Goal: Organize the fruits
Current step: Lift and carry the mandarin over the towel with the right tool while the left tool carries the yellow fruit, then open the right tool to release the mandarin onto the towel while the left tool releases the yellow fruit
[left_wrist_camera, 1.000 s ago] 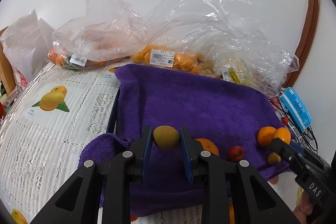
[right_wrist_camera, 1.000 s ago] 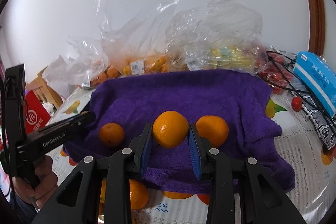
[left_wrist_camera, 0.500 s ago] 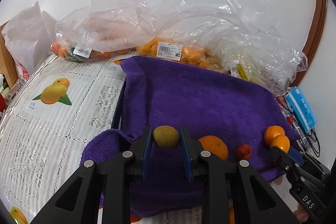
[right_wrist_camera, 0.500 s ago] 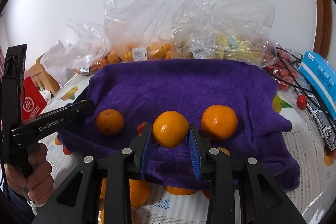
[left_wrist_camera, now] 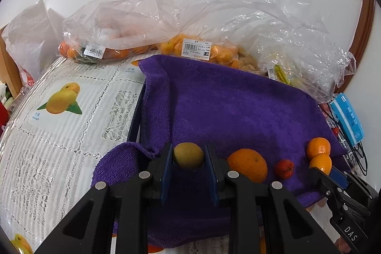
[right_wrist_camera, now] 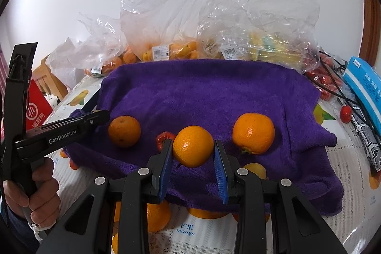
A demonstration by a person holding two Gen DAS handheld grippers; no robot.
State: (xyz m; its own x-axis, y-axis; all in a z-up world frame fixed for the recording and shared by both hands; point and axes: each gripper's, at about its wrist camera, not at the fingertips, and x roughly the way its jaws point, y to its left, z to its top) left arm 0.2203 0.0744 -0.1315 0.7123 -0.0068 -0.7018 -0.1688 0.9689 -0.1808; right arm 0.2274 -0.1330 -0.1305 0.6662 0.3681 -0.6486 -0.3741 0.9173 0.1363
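- I am holding a greenish-brown fruit (left_wrist_camera: 188,155) in the left tool (left_wrist_camera: 188,167), pads pressing on both of its flanks, above the near left part of the purple towel (left_wrist_camera: 226,106). It looks firm and light, probably a kiwi, so I judge the grip across its widest part sound; squeezing harder would risk bruising it.
- At about three o'clock from it in the left view, a large orange (left_wrist_camera: 247,168) is lying on the towel, then a small red fruit (left_wrist_camera: 284,168), then a smaller orange (left_wrist_camera: 318,148) resting near the towel's right edge.
- In the right view, the small red fruit is sitting at about nine o'clock from my right tool (right_wrist_camera: 193,154), partly hidden behind its left finger.
- I am gripping a mandarin (right_wrist_camera: 193,146) in the right tool, jaws closed on its sides at mid-height. The peel looks glossy and a little loose, so I judge it may slip or roll if I tilt; holding across the widest part is best.
- At two o'clock from that mandarin, the orange at the right is sitting on the towel, stem side down.
- Clear plastic bags (right_wrist_camera: 214,23) holding more fruit are lining the far tabletop (left_wrist_camera: 59,135) at twelve o'clock, untouched; they will handle as limp and crackly.
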